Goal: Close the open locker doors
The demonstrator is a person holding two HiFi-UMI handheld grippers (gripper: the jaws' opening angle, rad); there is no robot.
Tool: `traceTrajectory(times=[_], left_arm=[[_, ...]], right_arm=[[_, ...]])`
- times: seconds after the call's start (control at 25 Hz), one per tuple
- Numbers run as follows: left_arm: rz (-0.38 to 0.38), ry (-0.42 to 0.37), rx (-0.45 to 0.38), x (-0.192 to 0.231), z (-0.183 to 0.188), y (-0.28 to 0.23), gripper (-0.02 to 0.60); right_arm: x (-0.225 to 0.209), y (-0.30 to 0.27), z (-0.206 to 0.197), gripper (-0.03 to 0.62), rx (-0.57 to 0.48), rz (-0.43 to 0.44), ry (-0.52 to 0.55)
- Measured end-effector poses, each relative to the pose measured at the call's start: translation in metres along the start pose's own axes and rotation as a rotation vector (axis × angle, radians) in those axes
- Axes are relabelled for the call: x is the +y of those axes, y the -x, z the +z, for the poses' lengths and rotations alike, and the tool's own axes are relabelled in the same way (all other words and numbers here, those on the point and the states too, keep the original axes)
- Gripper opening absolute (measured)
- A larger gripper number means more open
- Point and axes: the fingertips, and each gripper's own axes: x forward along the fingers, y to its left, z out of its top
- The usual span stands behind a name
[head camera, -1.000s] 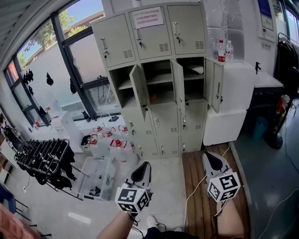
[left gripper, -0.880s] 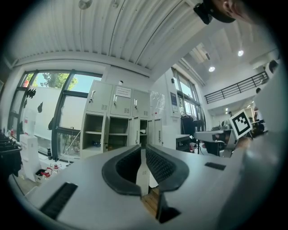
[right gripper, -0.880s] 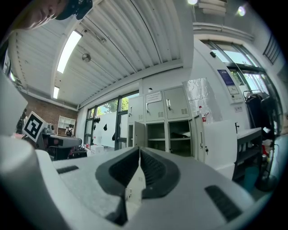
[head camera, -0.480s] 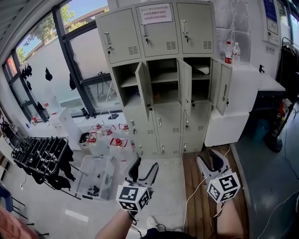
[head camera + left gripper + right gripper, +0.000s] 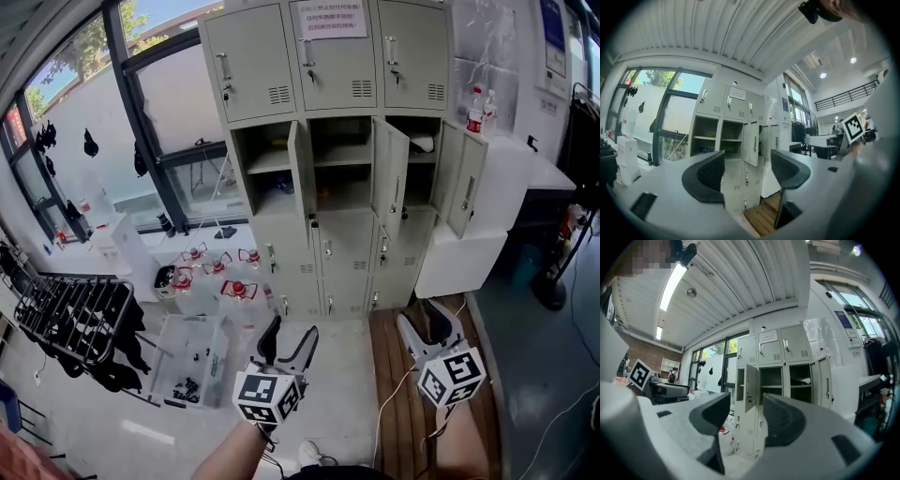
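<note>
The left gripper (image 5: 292,330) holds its black fingers (image 5: 705,176) wide apart with nothing between them, and they have just been opening. The right gripper (image 5: 420,317) is spread and empty too, and has also just been opening. Both point level at the tall grey metal locker cabinet (image 5: 342,253), well ahead of them. Three doors in its middle row hang open: the left door (image 5: 302,169), the middle door (image 5: 389,178) and the right door (image 5: 466,187).

Floor (image 5: 347,370): pale | far: lockers (image 5: 333,272) | right, near: wooden boards (image 5: 386,337), white cable (image 5: 382,408) across them | left: clear bin (image 5: 192,356), red-capped jugs (image 5: 236,291) beyond it, black rack (image 5: 70,314) far left
</note>
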Motion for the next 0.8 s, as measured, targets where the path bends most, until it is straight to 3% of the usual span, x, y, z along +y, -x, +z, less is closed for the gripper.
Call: traceTrajectory(times=[0.52,0.8], left_arm=[[-0.054,0.018,0.002,0.096,0.002,-0.045,0.299],[-0.087,0.012,0.013,0.120,0.003,-0.068,0.299]], right_arm=[[0.033,-0.097,0.001,0.204,0.004,-0.045,0.005],[0.042,-0.130,0.000,0.204,0.007,-0.063,-0.002]])
